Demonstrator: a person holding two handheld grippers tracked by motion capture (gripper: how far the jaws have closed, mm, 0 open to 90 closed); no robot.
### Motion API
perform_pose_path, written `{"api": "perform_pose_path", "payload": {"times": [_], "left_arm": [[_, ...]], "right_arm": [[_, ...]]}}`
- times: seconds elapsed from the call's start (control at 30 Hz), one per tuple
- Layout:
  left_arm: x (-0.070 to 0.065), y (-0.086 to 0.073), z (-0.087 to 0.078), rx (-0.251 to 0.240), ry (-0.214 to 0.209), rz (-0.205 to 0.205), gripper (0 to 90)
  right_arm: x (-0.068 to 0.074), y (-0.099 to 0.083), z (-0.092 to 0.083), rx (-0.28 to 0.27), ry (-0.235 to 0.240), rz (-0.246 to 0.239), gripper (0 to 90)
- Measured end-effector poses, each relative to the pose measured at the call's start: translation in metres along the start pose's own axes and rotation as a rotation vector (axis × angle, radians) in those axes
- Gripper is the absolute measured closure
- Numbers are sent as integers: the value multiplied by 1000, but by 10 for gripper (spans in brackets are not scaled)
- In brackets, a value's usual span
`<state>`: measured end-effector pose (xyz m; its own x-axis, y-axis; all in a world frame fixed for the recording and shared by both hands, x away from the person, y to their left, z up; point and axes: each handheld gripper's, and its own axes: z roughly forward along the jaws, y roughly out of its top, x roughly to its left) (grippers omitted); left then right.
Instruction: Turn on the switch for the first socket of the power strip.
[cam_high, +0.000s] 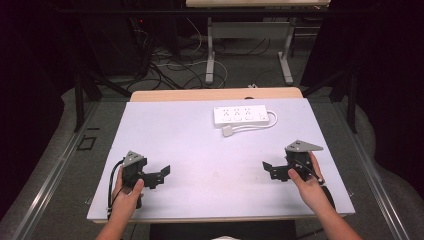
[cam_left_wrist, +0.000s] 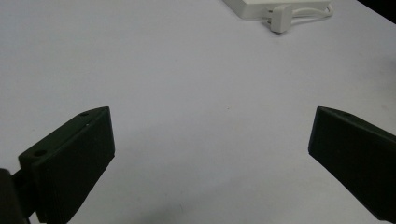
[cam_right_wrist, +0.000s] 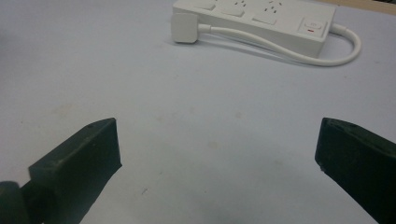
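Dark lab floor with loose cables fills the top of the high view; below it sits one pale lavender-white tabletop (cam_high: 175, 145) carrying one white plastic power strip (cam_high: 240, 115) in the upper centre-right of the frame, its one white cord (cam_high: 272, 120) looped round to one white square plug (cam_high: 228, 131) lying unplugged just in front of it. Two black two-jaw tongs: left gripper (cam_high: 161, 173) at lower left and right gripper (cam_high: 268, 169) at lower right, both spread wide and holding nothing, well apart from the strip. Looks like the start, no approach made yet; next move likely needs one gripper to steady the strip body while the other closes on the plug, which lies flat, so a low, angled pinch at its sides.
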<state>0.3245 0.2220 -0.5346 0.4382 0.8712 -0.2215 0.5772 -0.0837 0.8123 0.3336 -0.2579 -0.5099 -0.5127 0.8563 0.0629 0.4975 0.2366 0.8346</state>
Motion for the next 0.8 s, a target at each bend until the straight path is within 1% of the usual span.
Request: {"api": "perform_pose_path", "payload": {"times": [0.07, 0.1, 0.2, 0.23, 0.27, 0.33, 0.4, 0.43, 0.47, 0.53, 0.6, 0.7, 0.73, 0.8], "left_arm": [[1, 0, -1, 7, 0, -5, 5], [1, 0, -1, 10, 1, -4, 5], [1, 0, -1, 8, -1, -3, 5], [1, 0, -1, 8, -1, -1, 5], [1, 0, -1, 8, -1, 1, 5], [1, 0, -1, 9, -1, 4, 5], [1, 0, 0, 10, -1, 4, 5], [1, 0, 0, 11, -1, 4, 5], [1, 0, 0, 11, -1, 4, 5], [1, 0, 0, 4, 0, 4, 5], [1, 0, 0, 12, -2, 6, 5], [1, 0, 0, 10, -1, 2, 5], [1, 0, 0, 3, 1, -1, 5], [2, 0, 0, 4, 1, -1, 5]], "right_arm": [[-3, -4, -3, 0, -5, 6, 0], [-4, -6, -5, 8, -9, 8, 0], [-9, -13, -8, 2, -25, 26, 0], [-12, -15, -9, 4, -30, 22, 0], [-13, -18, -9, 7, -29, 32, 0], [-17, -22, -10, 7, -49, 31, 0], [-20, -26, -10, 7, -53, 46, 0], [-23, -28, -10, 4, -63, 42, 0], [-25, -30, -9, 4, -62, 54, 0], [-31, -33, -9, 5, -78, 55, 0], [-36, -35, -9, 5, -94, 57, 0], [-42, -39, -9, 0, -107, 69, 0], [-43, -40, -9, -1, -114, 74, 0], [-46, -43, -9, 3, -114, 85, 0]]}}
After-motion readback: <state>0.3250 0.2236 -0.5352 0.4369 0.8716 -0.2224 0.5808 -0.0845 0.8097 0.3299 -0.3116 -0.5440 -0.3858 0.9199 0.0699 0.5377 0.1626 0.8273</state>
